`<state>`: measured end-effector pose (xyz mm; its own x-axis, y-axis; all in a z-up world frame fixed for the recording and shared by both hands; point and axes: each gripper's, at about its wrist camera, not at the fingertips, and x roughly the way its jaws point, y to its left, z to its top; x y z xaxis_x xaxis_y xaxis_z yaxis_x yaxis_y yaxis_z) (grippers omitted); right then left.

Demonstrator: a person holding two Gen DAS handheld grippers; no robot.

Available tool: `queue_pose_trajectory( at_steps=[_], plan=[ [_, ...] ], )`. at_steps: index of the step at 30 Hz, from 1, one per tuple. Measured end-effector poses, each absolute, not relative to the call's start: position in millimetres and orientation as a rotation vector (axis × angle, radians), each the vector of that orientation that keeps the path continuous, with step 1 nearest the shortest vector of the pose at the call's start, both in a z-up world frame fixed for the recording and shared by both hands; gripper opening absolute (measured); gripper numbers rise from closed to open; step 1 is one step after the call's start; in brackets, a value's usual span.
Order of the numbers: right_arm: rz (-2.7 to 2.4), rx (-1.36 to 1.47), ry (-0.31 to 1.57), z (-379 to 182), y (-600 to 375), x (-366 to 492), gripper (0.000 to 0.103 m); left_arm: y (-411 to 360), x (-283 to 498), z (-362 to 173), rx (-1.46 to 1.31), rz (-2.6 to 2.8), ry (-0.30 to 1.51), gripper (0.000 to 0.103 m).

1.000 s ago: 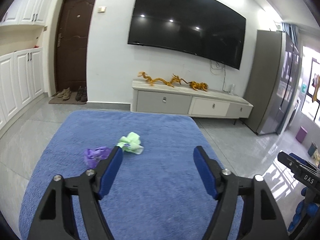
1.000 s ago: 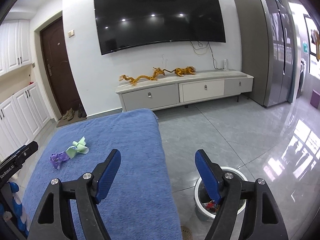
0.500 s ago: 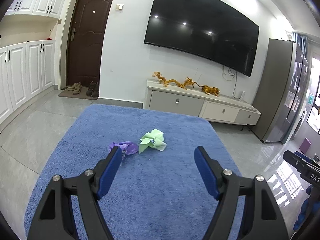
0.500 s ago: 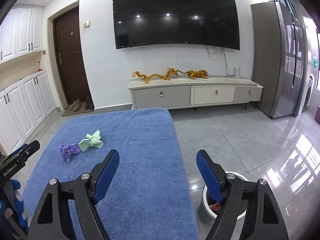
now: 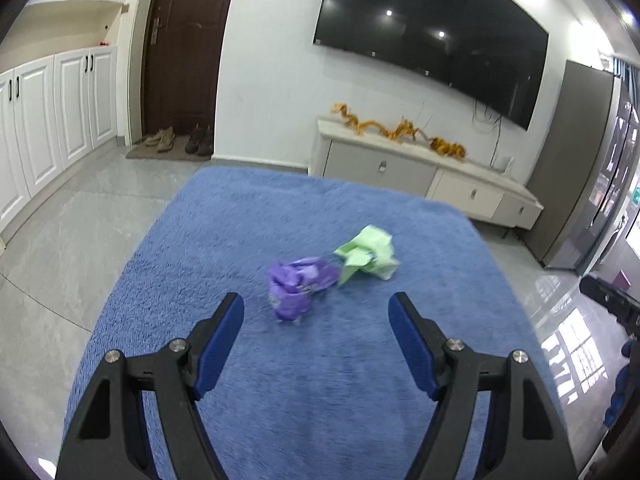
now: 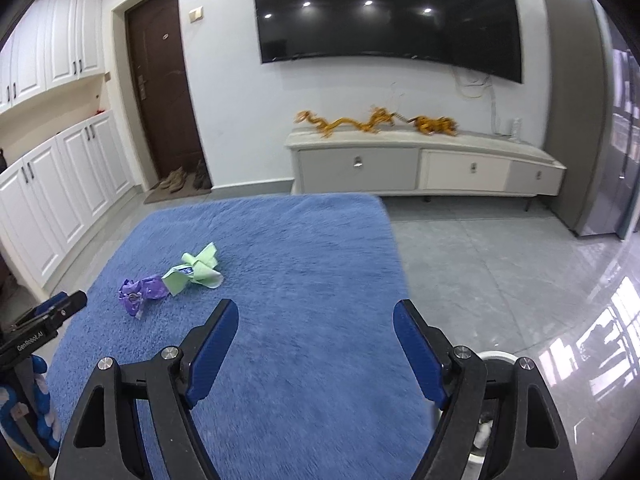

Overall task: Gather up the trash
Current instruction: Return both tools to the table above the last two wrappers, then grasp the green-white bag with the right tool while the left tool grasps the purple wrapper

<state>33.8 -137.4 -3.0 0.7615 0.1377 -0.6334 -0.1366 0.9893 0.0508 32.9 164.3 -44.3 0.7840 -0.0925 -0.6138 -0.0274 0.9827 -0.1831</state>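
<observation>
Both wrist views downward over blue rug [image 5: 320, 380]

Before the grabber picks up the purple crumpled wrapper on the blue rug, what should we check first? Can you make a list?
1. Left gripper open wide, nothing in it: ok.
2. Purple wrapper ahead of its jaws, not yet between them: ok.
3. Green wrapper apart from the purple one: not ok, they look to be touching.
4. Right gripper empty and off to the side: ok.
5. Blue rug flat under the trash: ok.
6. White bin has room: cannot tell, mostly hidden.
</observation>
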Motion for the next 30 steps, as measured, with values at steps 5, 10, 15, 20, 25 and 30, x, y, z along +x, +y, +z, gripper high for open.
queue_pose_trajectory(
  at_steps=[5, 10, 15, 20, 25, 30],
  plan=[
    [0.244, -0.005, 0.746, -26.6, -110.0, 76.4, 0.078, 168.4, 61.0, -68.1, -0.134, -0.067, 0.738, 0.074],
    [0.328, 0.015, 0.806, -51.4, -84.1, 119.1, 0.078, 167.5, 92.2, -88.9, -0.108, -0.068, 0.786, 0.074],
    [0.393, 0.034, 0.828, -68.2, -54.1, 155.2, 0.078, 179.4, 117.1, -112.2, -0.131, -0.04, 0.82, 0.073],
    [0.47, 0.047, 0.842, -81.7, -21.2, 176.9, 0.079, 186.9, 120.9, -122.4, -0.165, -0.048, 0.802, 0.067],
    [0.535, 0.043, 0.868, -97.6, 7.2, 187.7, 0.079, 185.2, 122.8, -127.7, -0.159, -0.075, 0.814, 0.046],
    [0.527, 0.078, 0.926, -115.8, 11.7, 198.1, 0.073, 186.0, 123.6, -129.2, -0.165, -0.083, 0.825, 0.037]
  ],
)
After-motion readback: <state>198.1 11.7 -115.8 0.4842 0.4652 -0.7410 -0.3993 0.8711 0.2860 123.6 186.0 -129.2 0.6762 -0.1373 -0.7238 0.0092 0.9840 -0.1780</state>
